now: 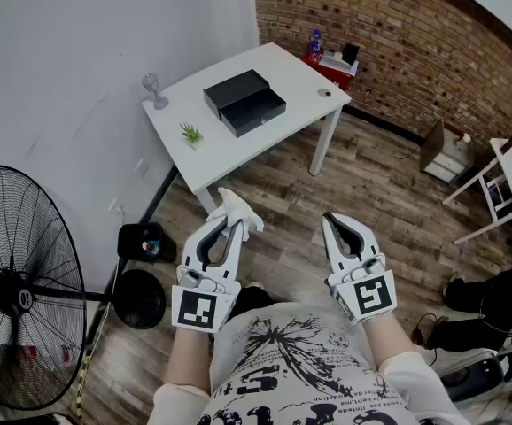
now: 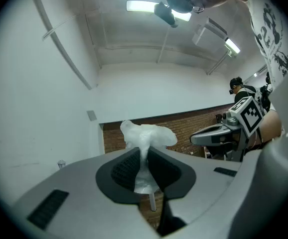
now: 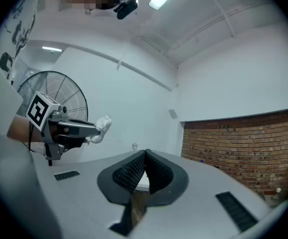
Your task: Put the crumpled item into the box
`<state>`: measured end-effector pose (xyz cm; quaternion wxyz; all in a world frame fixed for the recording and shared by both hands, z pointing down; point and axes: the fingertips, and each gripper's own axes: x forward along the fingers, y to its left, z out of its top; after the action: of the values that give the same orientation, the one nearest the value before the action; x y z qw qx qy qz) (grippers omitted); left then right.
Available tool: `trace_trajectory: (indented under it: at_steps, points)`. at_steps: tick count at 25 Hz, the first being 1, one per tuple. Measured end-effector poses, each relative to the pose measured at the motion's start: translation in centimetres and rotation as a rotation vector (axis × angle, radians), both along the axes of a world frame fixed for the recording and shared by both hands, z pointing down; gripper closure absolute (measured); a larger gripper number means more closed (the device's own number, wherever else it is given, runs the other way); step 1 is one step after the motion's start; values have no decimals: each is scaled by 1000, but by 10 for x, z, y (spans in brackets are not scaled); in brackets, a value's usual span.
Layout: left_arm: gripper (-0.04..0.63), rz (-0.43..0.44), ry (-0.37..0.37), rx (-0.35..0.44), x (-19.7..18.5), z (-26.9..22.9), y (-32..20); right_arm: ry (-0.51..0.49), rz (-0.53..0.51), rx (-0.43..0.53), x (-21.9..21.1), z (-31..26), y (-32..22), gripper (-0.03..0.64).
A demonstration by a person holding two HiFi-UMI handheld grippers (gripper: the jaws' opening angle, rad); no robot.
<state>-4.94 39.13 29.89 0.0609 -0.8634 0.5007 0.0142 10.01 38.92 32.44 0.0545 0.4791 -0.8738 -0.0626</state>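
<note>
Open wood floor (image 1: 371, 211) runs from the person to the white table (image 1: 229, 153) at 12 o'clock. On the tabletop the box (image 1: 244, 101) sits mid-surface with nothing over it. A plant (image 1: 191, 134) stands at the box's 8 o'clock and a glass (image 1: 153, 89) at its 9 o'clock, both apart from it. A large fan (image 1: 21, 290) and its round base (image 1: 139, 298) crowd 9 o'clock. A brick wall (image 1: 398, 34) closes 1 o'clock. A white desk (image 1: 508, 171) and dark bags (image 1: 486, 299) flank 3 to 4 o'clock.

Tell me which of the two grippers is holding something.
The left gripper: its fingers pinch the white crumpled item, which bulges out above them. The right gripper has its fingers closed together with nothing between them.
</note>
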Motion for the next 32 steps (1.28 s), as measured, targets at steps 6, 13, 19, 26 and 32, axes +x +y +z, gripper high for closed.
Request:
trace_trajectory:
  at_steps: [6, 13, 19, 26, 32]
  points:
    - [531, 2, 1, -9, 9, 1, -9, -9, -2, -2, 8, -1, -8, 603]
    - [531, 11, 7, -37, 20, 7, -27, -50, 3, -32, 21, 5, -23, 603]
    - [531, 17, -9, -74, 28, 20, -59, -59, 30, -87, 37, 23, -53, 603]
    - [531, 37, -8, -115, 26, 43, -131, -51, 57, -136, 36, 48, -119, 603]
    - [531, 47, 10, -103, 28, 48, -226, -27, 100, -143, 43, 56, -210, 603]
